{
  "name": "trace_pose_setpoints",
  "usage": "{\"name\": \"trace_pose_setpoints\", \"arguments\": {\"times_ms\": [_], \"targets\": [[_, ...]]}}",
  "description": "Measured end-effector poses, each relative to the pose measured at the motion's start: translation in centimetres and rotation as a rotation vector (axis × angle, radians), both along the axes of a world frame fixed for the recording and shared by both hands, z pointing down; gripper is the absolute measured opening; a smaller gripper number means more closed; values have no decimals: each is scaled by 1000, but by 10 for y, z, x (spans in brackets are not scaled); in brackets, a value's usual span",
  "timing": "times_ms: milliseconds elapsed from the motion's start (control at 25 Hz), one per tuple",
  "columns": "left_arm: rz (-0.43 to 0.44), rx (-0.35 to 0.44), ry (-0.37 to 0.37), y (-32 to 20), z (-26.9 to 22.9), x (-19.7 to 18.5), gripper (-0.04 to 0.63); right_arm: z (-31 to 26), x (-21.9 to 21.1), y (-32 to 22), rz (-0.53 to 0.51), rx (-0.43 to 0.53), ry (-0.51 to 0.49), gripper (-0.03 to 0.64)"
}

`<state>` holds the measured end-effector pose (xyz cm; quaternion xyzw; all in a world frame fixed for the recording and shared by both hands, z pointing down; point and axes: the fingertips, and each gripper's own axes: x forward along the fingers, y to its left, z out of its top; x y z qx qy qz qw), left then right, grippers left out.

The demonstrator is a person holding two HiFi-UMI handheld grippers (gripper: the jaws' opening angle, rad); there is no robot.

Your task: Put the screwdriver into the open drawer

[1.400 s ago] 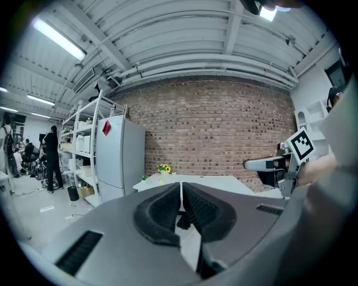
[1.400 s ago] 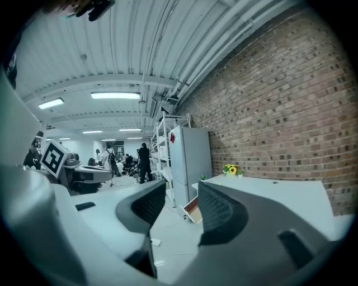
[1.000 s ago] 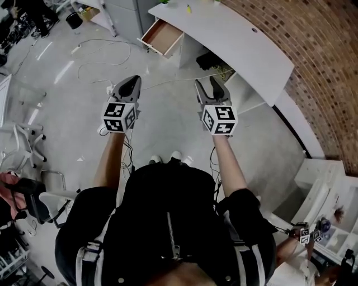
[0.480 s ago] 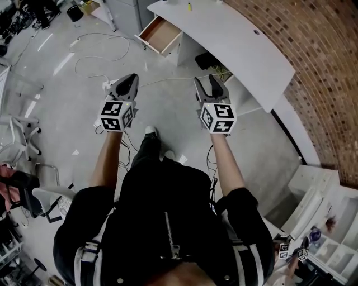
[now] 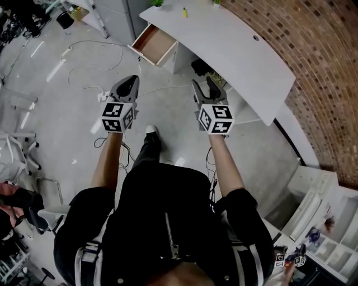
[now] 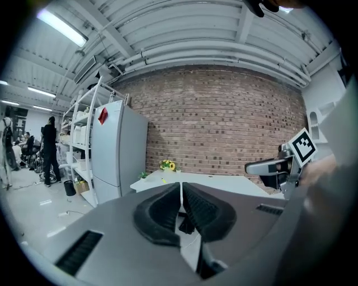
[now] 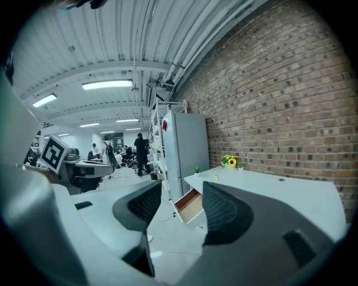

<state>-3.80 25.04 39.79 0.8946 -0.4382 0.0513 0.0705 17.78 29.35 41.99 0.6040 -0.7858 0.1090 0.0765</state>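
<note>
A small yellow screwdriver (image 5: 184, 11) lies on the far end of the long white desk (image 5: 235, 50), near some potted flowers. It shows as a tiny yellow speck in the left gripper view (image 6: 162, 179) and the right gripper view (image 7: 216, 177). The open drawer (image 5: 152, 44) sticks out of the desk's left end, wood-lined and empty; it also sits between the right jaws' line of sight (image 7: 189, 204). My left gripper (image 5: 133, 80) is shut on nothing, held in the air. My right gripper (image 5: 202, 84) is open and empty. Both are well short of the desk.
A grey fridge (image 7: 187, 146) and shelving stand left of the desk. Cables (image 5: 89, 61) trail over the concrete floor. A brick wall (image 5: 313, 50) runs behind the desk. Yellow flowers (image 7: 230, 161) stand at the desk's end. People stand far off in the room.
The person has stepped forward: desk and open drawer have come closer and slid down in the head view. Both grippers keep their pose in front of the body.
</note>
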Motion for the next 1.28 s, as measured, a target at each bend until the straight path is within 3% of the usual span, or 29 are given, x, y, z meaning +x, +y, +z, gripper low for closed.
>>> {"name": "trace_pose_setpoints", "arguments": {"times_ms": [440,840,1280], "targets": [[67,0,-12,-170,-5,-11,32,-5,-17,-160,49,-15,-4,225],[93,-21,-14,-254,7,-11,32,1,-23,-247,61,-26,-11,225],[51,-26,-22,-368,17,21,32,14,7,-375,17,-26,-18,225]]}}
